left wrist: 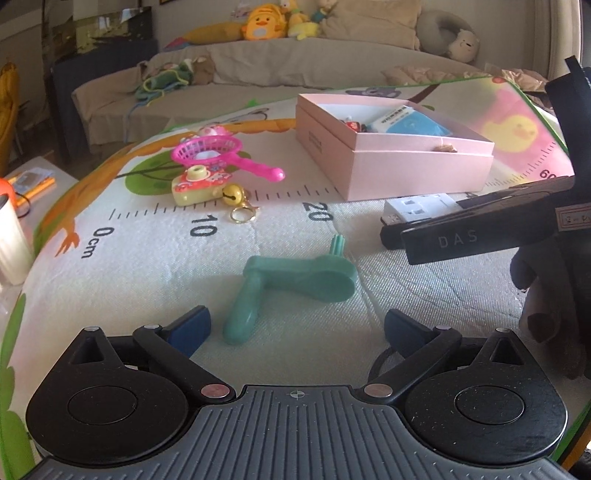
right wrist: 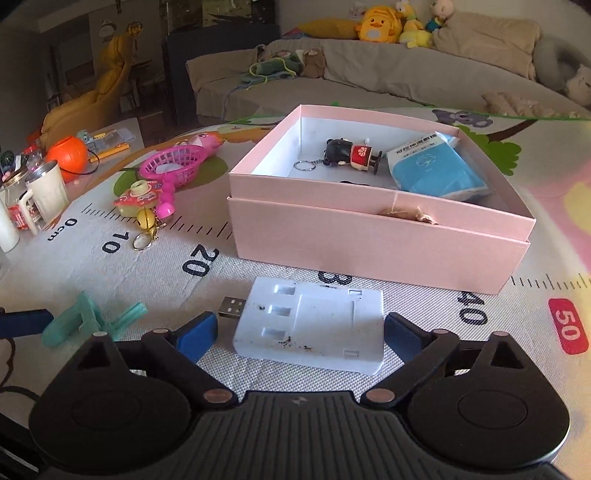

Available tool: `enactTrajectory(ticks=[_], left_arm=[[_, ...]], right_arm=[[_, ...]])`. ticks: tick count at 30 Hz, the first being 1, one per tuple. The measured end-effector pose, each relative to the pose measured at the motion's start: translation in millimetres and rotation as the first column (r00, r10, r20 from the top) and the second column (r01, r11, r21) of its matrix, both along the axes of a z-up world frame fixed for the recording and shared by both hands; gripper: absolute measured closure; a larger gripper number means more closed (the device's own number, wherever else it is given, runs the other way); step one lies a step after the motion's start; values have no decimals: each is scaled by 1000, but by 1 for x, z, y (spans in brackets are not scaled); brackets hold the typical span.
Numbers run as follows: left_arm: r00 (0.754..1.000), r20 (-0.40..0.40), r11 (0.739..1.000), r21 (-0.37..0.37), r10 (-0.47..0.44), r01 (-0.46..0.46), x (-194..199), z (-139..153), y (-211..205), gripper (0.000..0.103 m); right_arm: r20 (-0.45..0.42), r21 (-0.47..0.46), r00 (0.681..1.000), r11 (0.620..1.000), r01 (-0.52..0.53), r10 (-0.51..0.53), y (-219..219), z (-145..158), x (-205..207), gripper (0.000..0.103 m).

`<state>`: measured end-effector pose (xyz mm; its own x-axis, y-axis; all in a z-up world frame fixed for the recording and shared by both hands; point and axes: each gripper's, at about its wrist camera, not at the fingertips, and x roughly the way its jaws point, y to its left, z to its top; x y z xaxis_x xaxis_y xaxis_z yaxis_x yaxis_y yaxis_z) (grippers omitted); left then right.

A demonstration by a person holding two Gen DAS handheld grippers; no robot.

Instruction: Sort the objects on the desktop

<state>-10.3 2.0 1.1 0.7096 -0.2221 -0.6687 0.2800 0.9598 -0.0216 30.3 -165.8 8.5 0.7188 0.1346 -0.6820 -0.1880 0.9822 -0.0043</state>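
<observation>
A teal plastic crank handle [left wrist: 288,288] lies on the play mat just ahead of my open left gripper [left wrist: 297,328]; it also shows in the right wrist view [right wrist: 85,319]. A white USB charger block [right wrist: 314,328] lies between the open fingers of my right gripper [right wrist: 299,330]; whether the pads touch it is unclear. The charger shows in the left wrist view [left wrist: 419,208] behind the right gripper's black body [left wrist: 480,232]. An open pink box [right wrist: 369,236] holds a doll keychain [right wrist: 351,155] and a blue packet [right wrist: 436,170].
A pink toy net [left wrist: 221,155], a toy camera [left wrist: 199,184] and a gold bell keychain [left wrist: 236,203] lie left of the box [left wrist: 406,173]. A white mug [right wrist: 48,192] and an orange ball [right wrist: 68,153] stand at the mat's left edge. A sofa with plush toys [right wrist: 380,26] is behind.
</observation>
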Motion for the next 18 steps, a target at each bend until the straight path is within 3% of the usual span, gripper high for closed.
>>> enactTrajectory(ticks=[8,16,18], left_arm=[[1000,-20,1000,2,14,-14,10,5,-3,0],[999,-30,996,81,30,-27,41,7,-20,1],[998,-44,997,68,34,-31,44,7,-19,13]], right_arm=[[26,-32,999,999,22,-21,-26,2,-37,12],[17,5,999,999,37,-37,-40,1,-44,12],[16,9,999,999,35,-35,-40,1,-44,12]])
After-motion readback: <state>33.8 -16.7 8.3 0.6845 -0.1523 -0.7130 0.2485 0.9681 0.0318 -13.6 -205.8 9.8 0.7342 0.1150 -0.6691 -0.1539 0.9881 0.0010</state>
